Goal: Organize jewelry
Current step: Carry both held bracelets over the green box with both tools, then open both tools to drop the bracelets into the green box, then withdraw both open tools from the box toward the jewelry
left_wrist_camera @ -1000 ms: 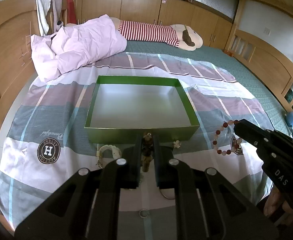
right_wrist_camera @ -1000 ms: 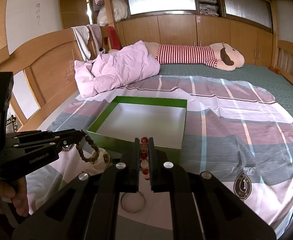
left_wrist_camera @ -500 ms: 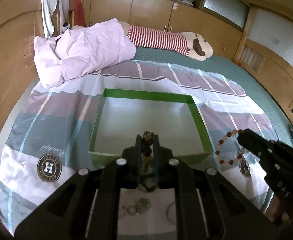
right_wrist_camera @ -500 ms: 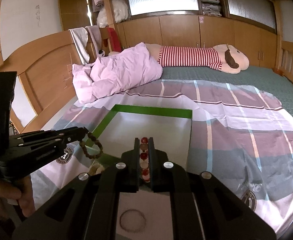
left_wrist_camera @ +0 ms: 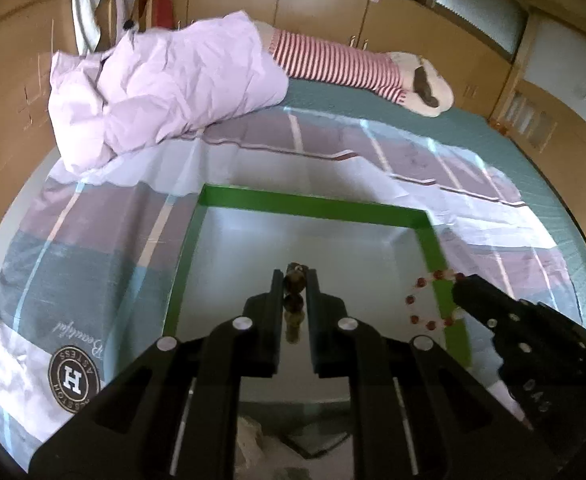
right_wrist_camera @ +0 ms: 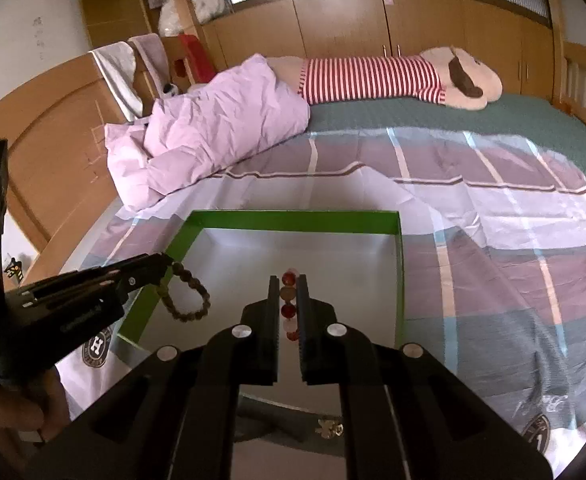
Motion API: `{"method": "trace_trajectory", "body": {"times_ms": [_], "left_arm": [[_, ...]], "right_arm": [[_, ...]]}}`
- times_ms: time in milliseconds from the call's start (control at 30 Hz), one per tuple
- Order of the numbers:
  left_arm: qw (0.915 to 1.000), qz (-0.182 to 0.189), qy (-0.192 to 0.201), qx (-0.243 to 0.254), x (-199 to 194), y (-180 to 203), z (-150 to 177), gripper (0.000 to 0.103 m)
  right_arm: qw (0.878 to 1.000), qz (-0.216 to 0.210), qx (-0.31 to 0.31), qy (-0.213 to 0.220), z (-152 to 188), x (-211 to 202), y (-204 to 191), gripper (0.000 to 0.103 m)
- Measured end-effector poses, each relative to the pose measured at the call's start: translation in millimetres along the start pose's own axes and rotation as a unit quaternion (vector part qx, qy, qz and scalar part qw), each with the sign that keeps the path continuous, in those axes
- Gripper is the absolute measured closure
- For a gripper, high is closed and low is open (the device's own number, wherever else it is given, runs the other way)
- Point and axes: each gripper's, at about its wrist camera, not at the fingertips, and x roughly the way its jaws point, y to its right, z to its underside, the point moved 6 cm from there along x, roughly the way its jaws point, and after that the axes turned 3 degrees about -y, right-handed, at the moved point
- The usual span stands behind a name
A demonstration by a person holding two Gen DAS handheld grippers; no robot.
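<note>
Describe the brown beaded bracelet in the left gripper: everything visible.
The brown beaded bracelet is a closed loop of round, matte, wood-like beads, all similar in tone. The left gripper is shut on a few beads at its top; the rest hangs free as an open ring. It hangs above the left side of the green-rimmed box with a pale grey inside, touching nothing else that shows.

left gripper [left_wrist_camera: 296,280]: bottom centre of its own view, tilted downward, jaws pinched tight on a brown bead bracelet [right_wrist_camera: 185,294]
right gripper [right_wrist_camera: 289,285]: same deal, clamped on a red bead bracelet [left_wrist_camera: 429,300]
hand [right_wrist_camera: 17,408]: lower left, gripping the left handle
</note>
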Motion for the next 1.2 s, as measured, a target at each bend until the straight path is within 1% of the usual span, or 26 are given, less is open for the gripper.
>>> {"method": "trace_trajectory", "body": {"times_ms": [67,133,300,333,367,400,433,467,500,533,600,633,700,767,867,933,1033,1100,1200], "left_arm": [[0.9998,-0.002,-0.016,-0.010,10.5,-6.8,4.7,0.092],[0.9997,-0.001,-0.023,-0.010,14.7,-7.8,5.5,0.092],[0.9998,0.003,-0.016,-0.007,8.5,-5.9,2.9,0.091],[0.9999,0.005,-0.009,-0.008,4.4,-5.4,1.2,0.075],[1.0000,0.004,-0.001,-0.006,0.5,-4.4,-0.3,0.035],[0.9997,-0.002,0.023,-0.004,-8.5,-4.5,-3.5,0.016],[0.9983,-0.015,0.056,-0.003,-20.5,-6.3,-6.5,0.007],[0.9966,-0.026,0.078,0.003,-31.7,-6.6,-9.2,0.007],[0.9959,-0.029,0.085,0.009,-39.0,-6.7,-10.2,0.007],[0.9953,-0.031,0.091,0.014,-48.7,-6.8,-12.2,0.007],[0.9928,-0.029,0.115,0.013,-74.8,-9.2,-13.8,0.007],[0.9910,-0.030,0.130,0.012,-91.6,-11.3,-12.3,0.007],[0.9889,-0.034,0.144,0.018,-112.7,-12.5,-6.9,0.007],[0.9874,-0.041,0.151,0.024,-130.2,-14.6,2.2,0.007],[0.9858,-0.039,0.161,0.024,-155.8,-18.3,19.3,0.007],[0.9860,-0.036,0.161,0.022,-169.1,-21.6,30.7,0.007],[0.9862,-0.033,0.161,0.021,-192.6,-25.4,52.3,0.007],[0.9867,-0.029,0.158,0.023,-201.5,-25.5,63.2,0.007],[0.9879,-0.031,0.150,0.021,-212.3,-27.3,91.2,0.007]], "right_arm": [[1.000,0.001,-0.007,-0.003,1.4,3.2,-3.1,0.095],[1.000,0.005,-0.010,0.000,1.4,3.4,-3.9,0.095],[1.000,0.010,-0.003,0.001,-1.6,4.0,0.2,0.095],[1.000,0.010,-0.003,0.000,-2.2,3.7,0.6,0.089],[1.000,0.011,-0.002,0.002,-2.6,2.8,1.2,0.070],[1.000,0.012,0.006,0.013,-4.4,-3.3,3.1,0.059],[1.000,0.012,0.013,0.021,-6.0,-8.1,5.0,0.046],[0.999,0.002,0.018,0.030,-9.3,-17.8,5.1,0.043],[0.999,-0.001,0.016,0.036,-12.1,-24.9,4.5,0.043],[0.999,0.001,0.011,0.051,-16.1,-37.8,3.3,0.043],[0.997,0.004,0.003,0.080,-20.0,-62.1,2.5,0.043],[0.996,0.003,0.001,0.090,-19.9,-74.4,1.5,0.043],[0.995,0.000,-0.004,0.100,-15.7,-93.7,0.3,0.043],[0.995,0.000,-0.011,0.104,-5.8,-114.7,-1.0,0.043],[0.993,0.000,-0.022,0.112,10.3,-141.5,-5.3,0.043],[0.993,-0.002,-0.033,0.114,20.4,-155.3,-10.7,0.043],[0.992,0.005,-0.043,0.117,38.5,-174.7,-15.4,0.043],[0.993,0.005,-0.040,0.111,54.0,-184.4,-14.0,0.043],[0.995,-0.002,-0.032,0.093,79.0,-191.2,-12.4,0.043]]}}
